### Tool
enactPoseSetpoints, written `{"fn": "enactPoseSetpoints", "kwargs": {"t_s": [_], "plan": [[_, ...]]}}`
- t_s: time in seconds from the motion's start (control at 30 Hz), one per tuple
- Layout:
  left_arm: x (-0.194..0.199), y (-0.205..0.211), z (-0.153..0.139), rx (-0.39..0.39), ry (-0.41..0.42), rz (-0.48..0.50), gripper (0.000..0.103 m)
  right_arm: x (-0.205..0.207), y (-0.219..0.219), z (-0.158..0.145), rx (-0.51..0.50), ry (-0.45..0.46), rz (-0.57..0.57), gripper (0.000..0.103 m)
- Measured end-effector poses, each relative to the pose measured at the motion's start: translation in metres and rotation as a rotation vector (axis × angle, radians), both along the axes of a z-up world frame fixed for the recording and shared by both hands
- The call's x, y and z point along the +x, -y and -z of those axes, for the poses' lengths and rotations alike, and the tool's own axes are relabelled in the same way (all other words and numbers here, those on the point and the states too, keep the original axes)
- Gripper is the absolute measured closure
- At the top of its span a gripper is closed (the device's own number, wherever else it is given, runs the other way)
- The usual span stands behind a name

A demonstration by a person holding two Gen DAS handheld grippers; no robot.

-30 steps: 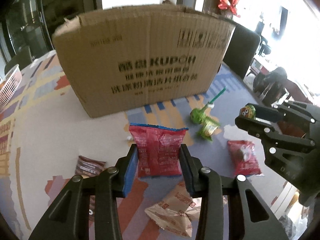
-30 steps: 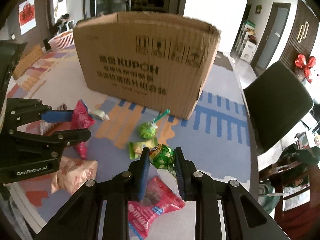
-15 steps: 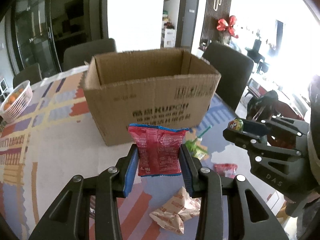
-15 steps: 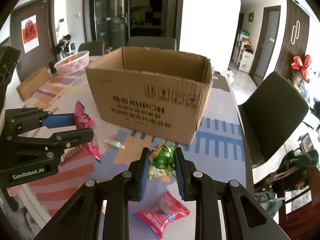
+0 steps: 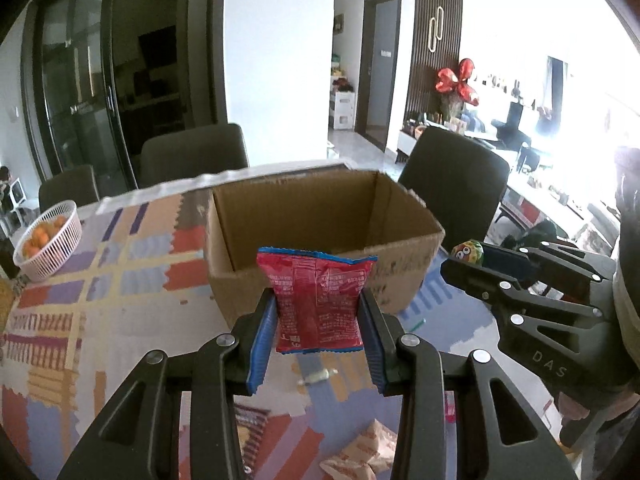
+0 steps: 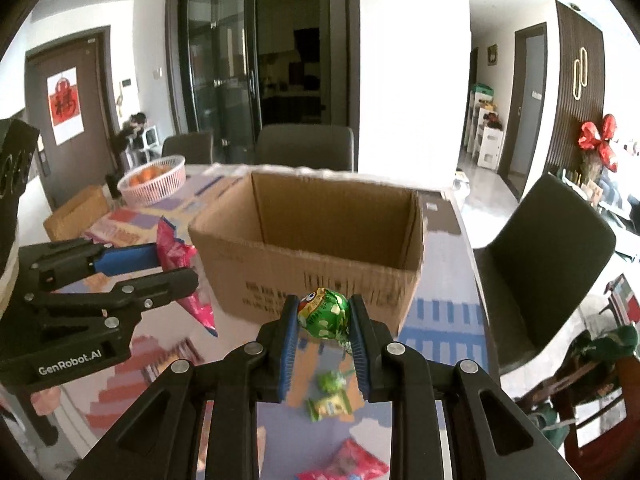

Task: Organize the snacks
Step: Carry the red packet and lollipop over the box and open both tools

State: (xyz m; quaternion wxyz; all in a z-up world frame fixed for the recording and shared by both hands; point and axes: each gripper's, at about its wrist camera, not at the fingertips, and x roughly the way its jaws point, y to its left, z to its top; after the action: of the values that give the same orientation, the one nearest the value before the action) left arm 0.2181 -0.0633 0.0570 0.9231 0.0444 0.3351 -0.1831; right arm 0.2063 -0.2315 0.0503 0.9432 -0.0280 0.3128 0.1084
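Left hand-held gripper (image 5: pixel 318 320) pinches a red packet (image 5: pixel 318 300), right hand-held gripper (image 6: pixel 323 332) a green lollipop (image 6: pixel 323 312); released short of the carton (image 6: pixel 320 240) ahead, either could miss.

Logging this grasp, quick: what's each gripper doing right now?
Left gripper: shut on the red foil snack packet.
Right gripper: shut on the round green foil-wrapped candy.

The cardboard box (image 5: pixel 320 240) stood open near the middle of the table (image 5: pixel 120 280), with a fruit basket (image 5: pixel 48 240) toward the far left corner. Chairs (image 5: pixel 192 156) stood behind the far edge and another chair (image 6: pixel 540 264) at the right edge. Loose snack packets (image 6: pixel 328 400) lay on the table before the box, toward the near edge.
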Motion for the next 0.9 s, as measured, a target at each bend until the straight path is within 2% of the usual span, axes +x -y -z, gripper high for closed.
{"fn": "enactPoseSetpoints", "kwargs": {"t_s": [0.3,0.9], "plan": [[0.02,-0.002,-0.022,-0.008,0.041,-0.007,0.063,0.018,-0.003,-0.026,0.021,0.05,-0.007,0.078],[0.089,0.008,-0.03,0.011,0.012,-0.028,0.063,0.087,0.0,-0.044,0.01,0.057,-0.033,0.077]]}}
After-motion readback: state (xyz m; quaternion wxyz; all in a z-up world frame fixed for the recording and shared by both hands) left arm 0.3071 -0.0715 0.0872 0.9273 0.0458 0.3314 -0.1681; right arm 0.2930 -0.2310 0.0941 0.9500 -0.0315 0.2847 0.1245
